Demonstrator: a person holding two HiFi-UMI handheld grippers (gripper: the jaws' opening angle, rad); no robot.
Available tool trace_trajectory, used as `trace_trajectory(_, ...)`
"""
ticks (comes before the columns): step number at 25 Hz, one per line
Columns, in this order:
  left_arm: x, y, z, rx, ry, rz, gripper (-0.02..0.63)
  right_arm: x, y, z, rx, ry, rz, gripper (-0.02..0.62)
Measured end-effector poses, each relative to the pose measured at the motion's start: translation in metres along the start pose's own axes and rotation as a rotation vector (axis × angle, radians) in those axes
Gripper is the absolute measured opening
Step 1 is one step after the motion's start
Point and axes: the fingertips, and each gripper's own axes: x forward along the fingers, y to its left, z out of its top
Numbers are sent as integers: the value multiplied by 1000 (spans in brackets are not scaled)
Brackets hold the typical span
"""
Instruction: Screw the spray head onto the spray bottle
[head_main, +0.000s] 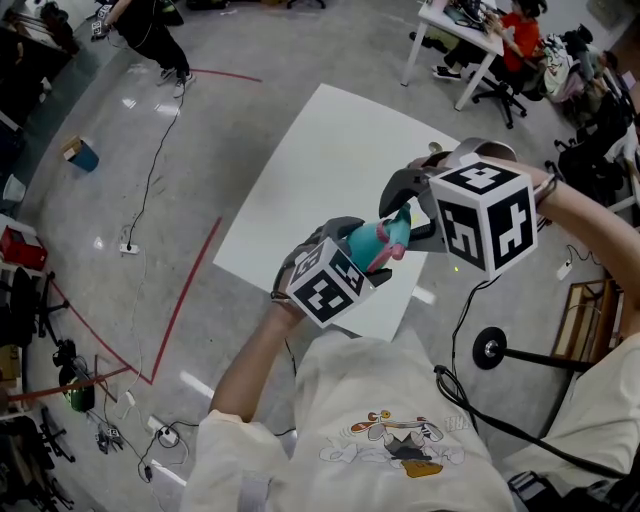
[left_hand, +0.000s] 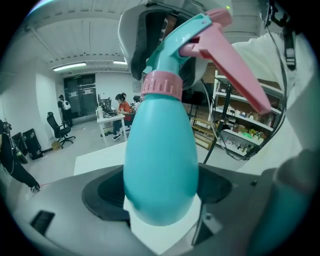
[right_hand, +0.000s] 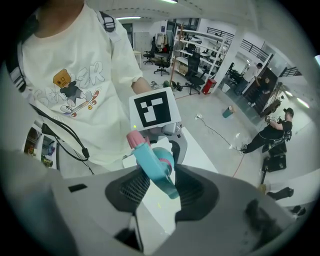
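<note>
The person stands at the near edge of a white surface (head_main: 330, 170) and holds both tools up in front of the chest, clear of the surface. The teal spray bottle (left_hand: 160, 150) hangs in the air between the two tools, touching nothing else.

The left gripper (left_hand: 161, 202) has its fingers spread wide and pressed against the rounded lower body of the bottle, one on each side, so it is grasping the bottle by its fat end. The bottle leans up and away from that tool, neck uppermost.

A pink collar (left_hand: 161, 84) rings the neck, and the teal spray head (left_hand: 181, 37) with its long pink trigger (left_hand: 235, 65) sits on top of it. I cannot tell how far the collar is threaded down.

The right gripper (right_hand: 159, 182) comes at the bottle from above, pointing steeply downward. Its fingers are closed onto the spray head from both sides, gripping it, with the pink nozzle tip (right_hand: 135, 139) poking out beyond them.

The marker cubes of the two tools sit close together. Below lies grey floor (head_main: 200, 140) marked with red tape (head_main: 190, 290).
</note>
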Motion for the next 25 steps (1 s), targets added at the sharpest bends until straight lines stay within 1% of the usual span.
trace_trajectory(3,0,1,1,13,-13,8,402,-6,1,2,-6,-21,-11,140)
trace_trajectory(5,4,1,0,20,-13,-5,402,-12,3,3,-24,-41,-23,140)
trace_trajectory(9,9,-7,-2,22,-35,-70,402,-25,8,1,-76,-55,-49,140)
trace_trajectory(11,9,-15,-1,51,-44,-108,402,-25,12,2,-111,-76,-60,140)
trace_trajectory(15,11,-27,1,117,-45,-173,402,-13,23,3,-163,-104,-19,136)
trace_trajectory(16,13,-28,1,126,-41,-179,402,-11,26,2,-176,-104,-5,99)
trace_trajectory(18,17,-26,-2,146,-23,-173,402,-6,29,-2,-192,-102,15,89)
trace_trajectory(20,22,-23,-5,165,-18,-155,402,-1,29,-4,-180,-110,22,89)
trace_trajectory(23,28,-16,-12,192,-28,-102,402,8,24,-7,-131,-121,11,89)
trace_trajectory(25,29,-9,-25,212,-8,-51,403,15,19,-9,-75,-129,-4,87)
